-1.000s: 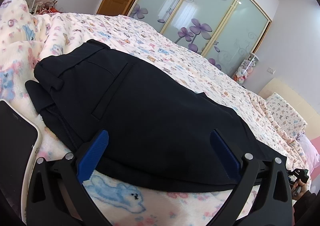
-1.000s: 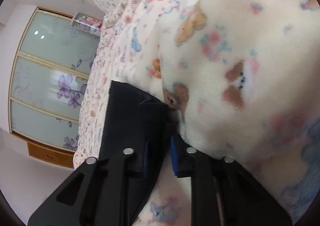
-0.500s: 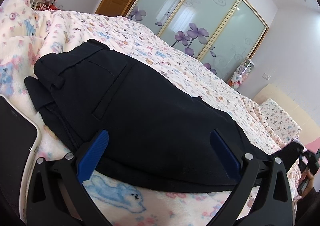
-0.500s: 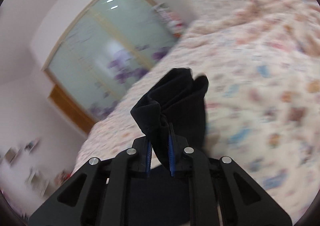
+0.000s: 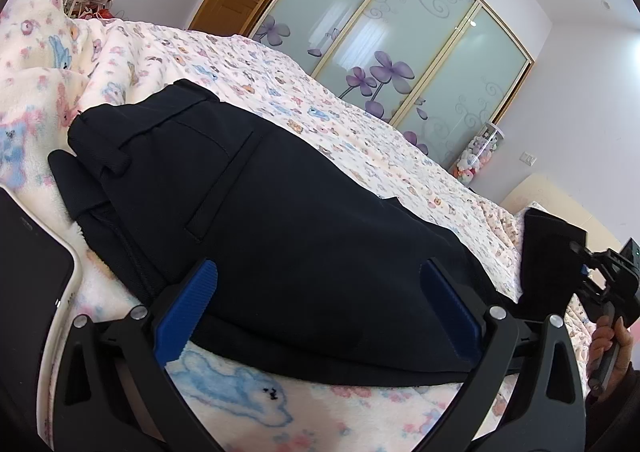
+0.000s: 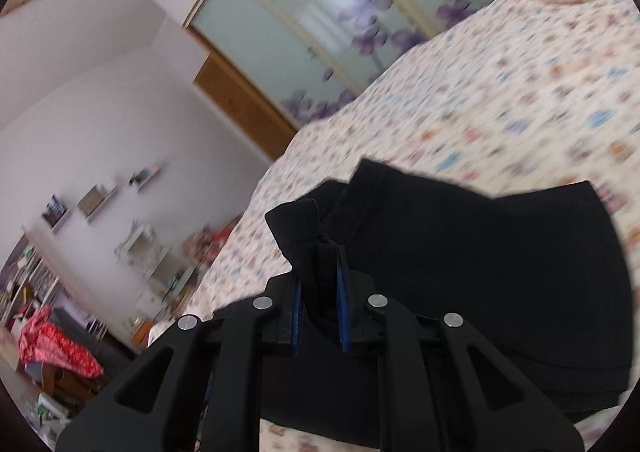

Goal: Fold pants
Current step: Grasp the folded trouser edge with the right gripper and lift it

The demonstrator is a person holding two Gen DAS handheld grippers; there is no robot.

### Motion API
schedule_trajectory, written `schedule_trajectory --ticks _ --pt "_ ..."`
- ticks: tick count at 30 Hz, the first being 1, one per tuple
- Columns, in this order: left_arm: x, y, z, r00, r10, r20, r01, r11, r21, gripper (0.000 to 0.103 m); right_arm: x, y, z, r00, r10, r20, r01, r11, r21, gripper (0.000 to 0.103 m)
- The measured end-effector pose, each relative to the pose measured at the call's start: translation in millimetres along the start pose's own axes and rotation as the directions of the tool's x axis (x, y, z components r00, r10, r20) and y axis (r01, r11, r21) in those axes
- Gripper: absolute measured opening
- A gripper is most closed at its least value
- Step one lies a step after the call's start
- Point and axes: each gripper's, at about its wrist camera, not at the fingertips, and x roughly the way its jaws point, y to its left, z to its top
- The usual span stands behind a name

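Lengthwise across bed (image 5: 280,68), pants (image 5: 280,236), hem pinched in right hand-held gripper (image 6: 320,284)

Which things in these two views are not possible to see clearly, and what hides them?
- Left wrist view: the lower edge of the pants is covered by the left gripper.
- Left wrist view: the phone is cut off by the frame's left edge.
- Left wrist view: the right gripper sits at the frame's right edge, too small and dark to read.
- Right wrist view: the blanket pattern and the shelves are blurred by motion.
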Motion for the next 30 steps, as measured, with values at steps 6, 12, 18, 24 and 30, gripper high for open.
schedule_trajectory --ticks 6,12,18,24,30 --pt "0.5 1.0 0.8 1.0 -0.006 0.003 0.006 1.0 -0.005 0.101 54.4 13.9 -53.5 0.985 -0.046 -0.164 0.036 0.997 -0.064 0.015" --pt "1.3 0.6 0.9 1.0 0.001 0.003 -0.001 1.0 -0.001 0.101 64.4 30.4 -74.5 0.979 -0.06 -0.194 0.031 0.988 -0.15 0.015" --pt "1.0 0.4 0.7 1.0 0.0 0.004 0.0 1.0 -0.002 0.101 106.3 32.4 -116.1 0.9 -0.268 -0.344 0.121 0.911 -0.395 0.016" --pt "0.8 0.4 0.5 1.0 0.0 0.004 0.0 1.0 -0.002 0.101 99.4 49.8 -123.8 0.879 -0.234 -0.414 0.016 0.885 -0.466 0.068" --pt "-0.3 -0.5 -0.1 1.0 -0.004 0.006 0.004 1.0 -0.004 0.101 87.5 56.2 -119.5 0.904 -0.098 -0.417 -0.071 0.926 -0.371 0.074"
